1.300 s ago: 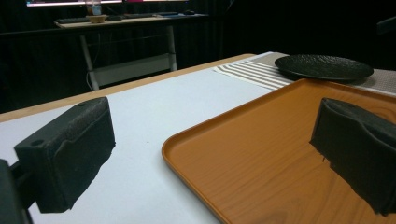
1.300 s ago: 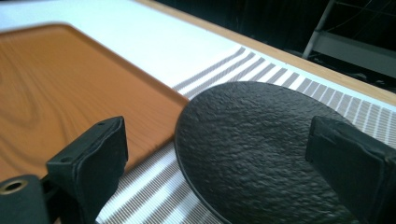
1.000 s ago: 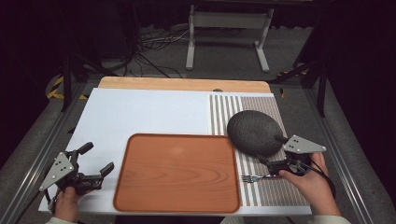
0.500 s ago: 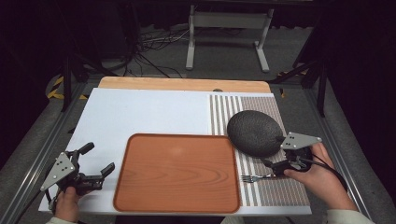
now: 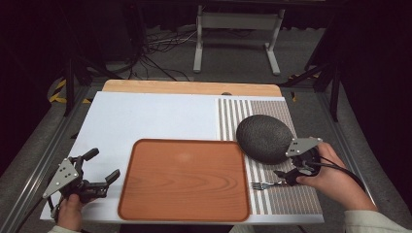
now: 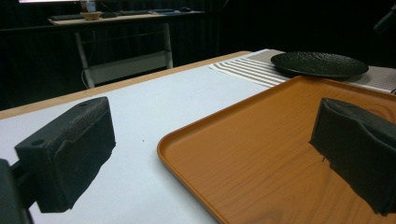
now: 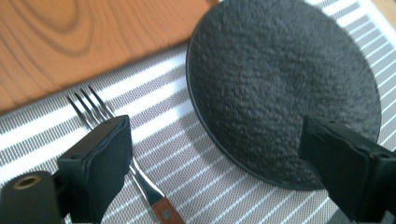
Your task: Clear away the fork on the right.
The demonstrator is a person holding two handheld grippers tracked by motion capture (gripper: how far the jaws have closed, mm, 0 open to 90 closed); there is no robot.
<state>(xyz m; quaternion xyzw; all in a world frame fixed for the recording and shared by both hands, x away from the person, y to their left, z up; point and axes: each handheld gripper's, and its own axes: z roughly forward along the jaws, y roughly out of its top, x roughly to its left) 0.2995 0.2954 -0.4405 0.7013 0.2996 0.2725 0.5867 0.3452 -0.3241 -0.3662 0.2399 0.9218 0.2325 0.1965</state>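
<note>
1. the right tool (image 5: 291, 172) sits at the near right of the surface (image 5: 160, 119), jaws spread and pinching nothing, low over the striped mat (image 5: 286, 201).
2. the fork (image 5: 265, 185) lies on that mat just on the tray side of the right tool. in the right gripper view the fork (image 7: 126, 158) runs under the left-hand jaw, with the wooden handle end toward the camera and the tines pointing away toward the tray (image 7: 93, 42). its long axis lies roughly across the mat, tines toward the tray.
3. the black plate (image 5: 265, 138) rests just beyond the right tool. in the right gripper view the plate (image 7: 280, 88) fills the gap between the open jaws, its near rim between them, so the tool is squared up on the plate and not on the fork, i judge.
4. the right tool is by far the nearer one to both plate and fork. the left tool (image 5: 90, 179) is well apart, at the near left corner, jaws spread and holding nothing, beside the tray's left edge (image 5: 127, 184).
5. in the left gripper view the tray (image 6: 261, 154) lies ahead and the plate (image 6: 320, 64) far off past it.
6. against the earlier frames, the right tool has moved farther from the person and toward the plate's near rim, its grey top plate now overlapping the plate's edge. the fork, plate, tray and left tool lie as they did.
</note>
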